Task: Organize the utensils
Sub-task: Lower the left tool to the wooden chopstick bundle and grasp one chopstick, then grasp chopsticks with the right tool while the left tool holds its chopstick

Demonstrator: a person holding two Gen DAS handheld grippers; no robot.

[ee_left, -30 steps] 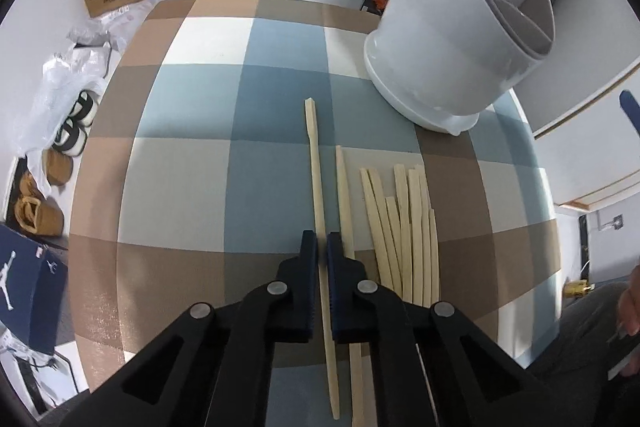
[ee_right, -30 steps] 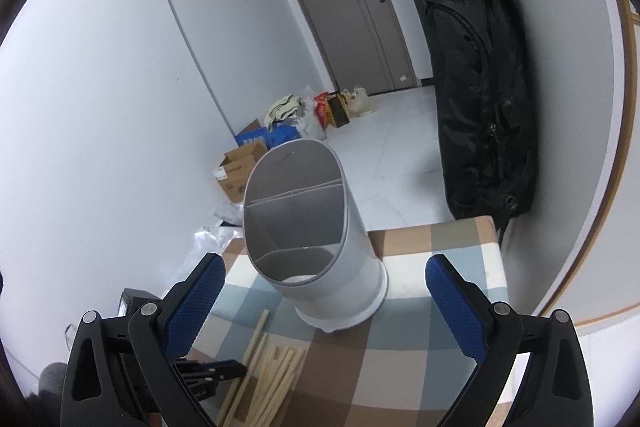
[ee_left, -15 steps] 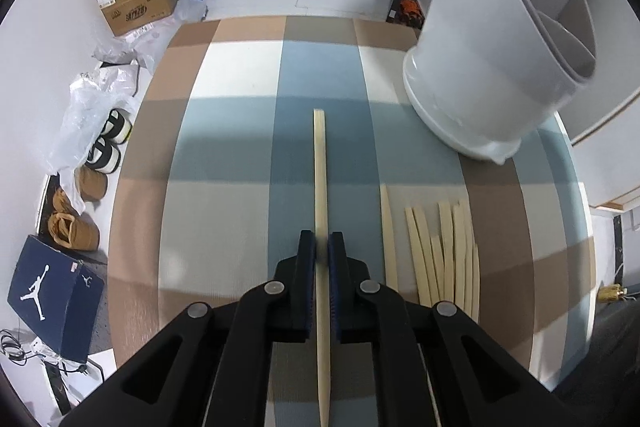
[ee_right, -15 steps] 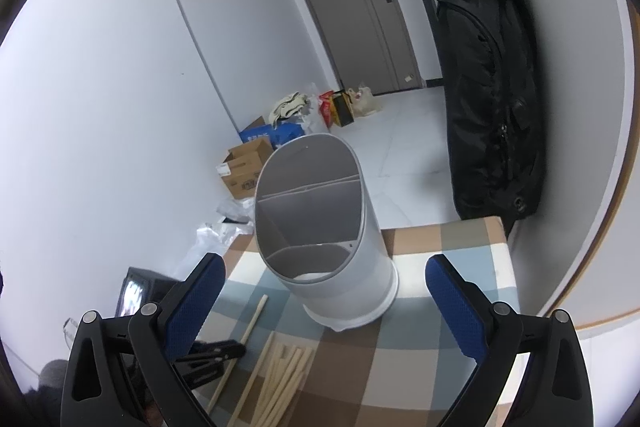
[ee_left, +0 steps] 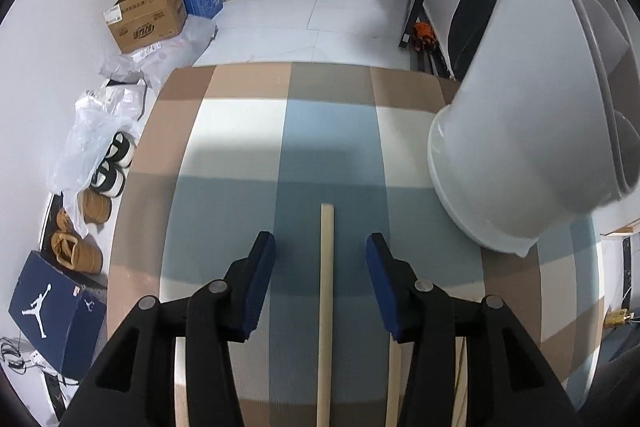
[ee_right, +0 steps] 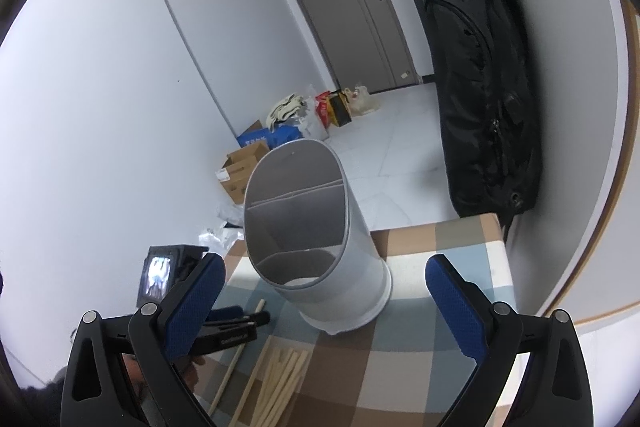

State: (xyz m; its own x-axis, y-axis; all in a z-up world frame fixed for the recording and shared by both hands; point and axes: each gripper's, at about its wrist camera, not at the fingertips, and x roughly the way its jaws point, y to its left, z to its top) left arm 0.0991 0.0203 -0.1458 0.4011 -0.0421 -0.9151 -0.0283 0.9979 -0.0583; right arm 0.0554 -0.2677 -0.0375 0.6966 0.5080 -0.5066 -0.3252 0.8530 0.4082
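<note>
Jaws on the left gripper [ee_left: 321, 247] are spread wide with a single chopstick [ee_left: 325, 291] running straight down the gap, touching neither pad. The right gripper [ee_right: 325, 287] is gaping too, holding nothing, hovering above the white divided utensil holder [ee_right: 320, 239].

Looks like the pick-up step: next the left needs to close on that stick, lift it, and swing it right to one of the holder's compartments.

The chopstick is pale wood, thin, square-tipped, lying flat on the checked tablecloth [ee_left: 240, 163] left of the holder. More sticks [ee_right: 280, 375] sit bunched in front of the holder.
</note>
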